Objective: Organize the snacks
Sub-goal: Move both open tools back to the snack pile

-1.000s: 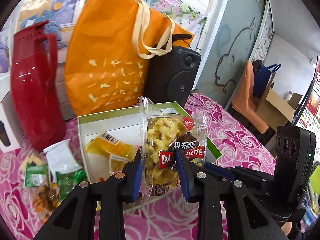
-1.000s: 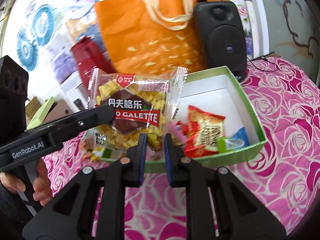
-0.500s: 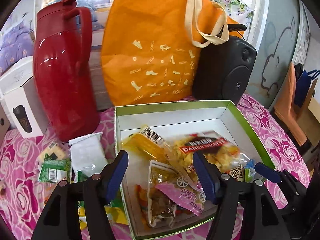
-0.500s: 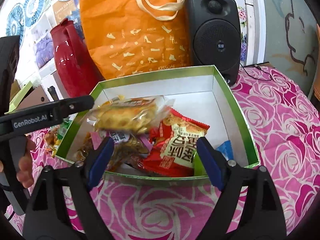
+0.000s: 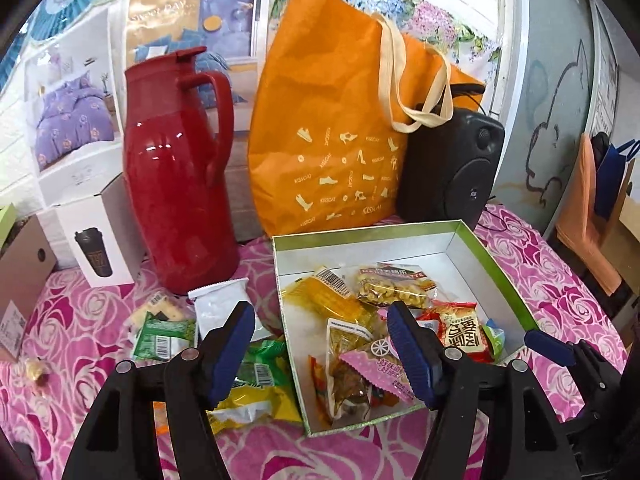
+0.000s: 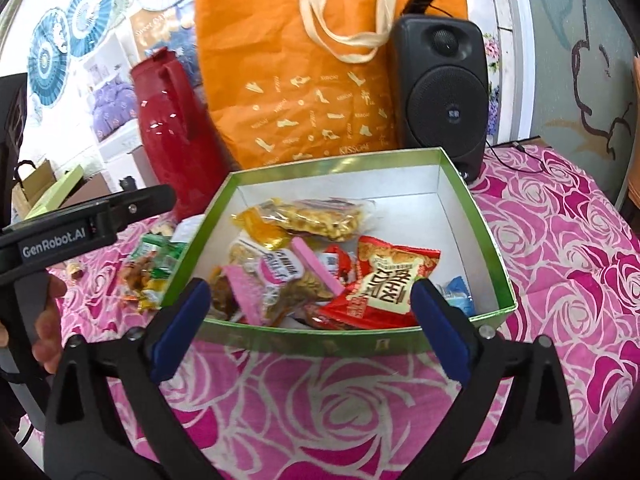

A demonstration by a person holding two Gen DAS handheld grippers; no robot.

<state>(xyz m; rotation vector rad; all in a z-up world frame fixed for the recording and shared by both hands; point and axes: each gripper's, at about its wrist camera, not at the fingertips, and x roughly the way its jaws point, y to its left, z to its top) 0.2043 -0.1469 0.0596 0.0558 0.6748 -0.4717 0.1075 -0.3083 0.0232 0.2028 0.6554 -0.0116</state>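
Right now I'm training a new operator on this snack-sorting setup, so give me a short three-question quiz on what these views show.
1. True or false: the left gripper is clamped on a packet.
2. Where does the red snack packet lie: A) in the green box, B) on the tablecloth, C) in the orange bag?
3. Fill in: the white packet lies in front of the red ____.

Key: 1 false, it is open and empty; 2 A; 3 thermos jug.

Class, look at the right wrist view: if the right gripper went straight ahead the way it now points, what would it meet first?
Probably the near wall of the green box, which lies directly ahead of the open right gripper. If it passed above that rim, it would meet the red snack packet inside; depth is unclear.
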